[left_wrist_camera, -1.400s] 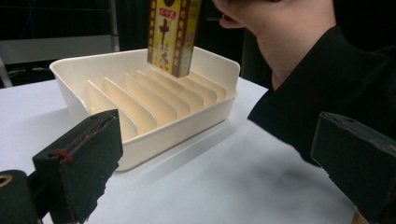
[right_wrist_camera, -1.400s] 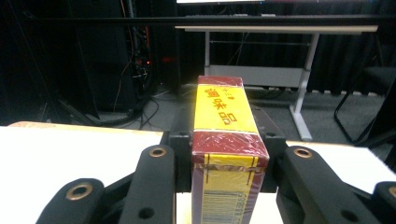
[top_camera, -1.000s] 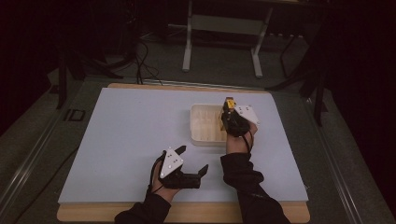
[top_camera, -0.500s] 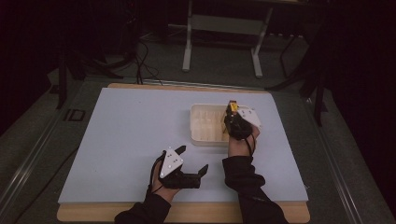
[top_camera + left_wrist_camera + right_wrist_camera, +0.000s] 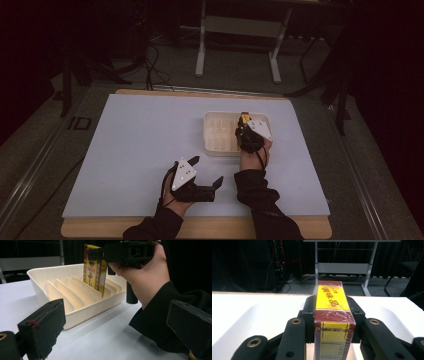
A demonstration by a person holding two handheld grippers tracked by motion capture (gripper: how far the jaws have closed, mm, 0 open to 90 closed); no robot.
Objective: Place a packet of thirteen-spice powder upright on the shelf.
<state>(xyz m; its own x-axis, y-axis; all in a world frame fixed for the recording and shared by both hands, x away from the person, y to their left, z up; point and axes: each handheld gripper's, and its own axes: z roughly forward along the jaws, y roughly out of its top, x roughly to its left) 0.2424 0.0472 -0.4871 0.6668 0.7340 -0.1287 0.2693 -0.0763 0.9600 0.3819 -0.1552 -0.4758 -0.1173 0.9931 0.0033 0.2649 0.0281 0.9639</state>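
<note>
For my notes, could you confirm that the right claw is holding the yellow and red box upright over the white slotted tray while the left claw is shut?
Not quite: the left claw is open, its jaws wide apart in the left gripper view. The right claw does hold the yellow and red box upright over the white slotted tray.

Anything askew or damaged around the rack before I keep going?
Nothing stands out. The box hangs upright in the right claw over the slotted rack, whose dividers look intact. The left claw rests open on the table.

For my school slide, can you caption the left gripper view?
Right gripper lowers a yellow box into the slotted white tray.
</note>
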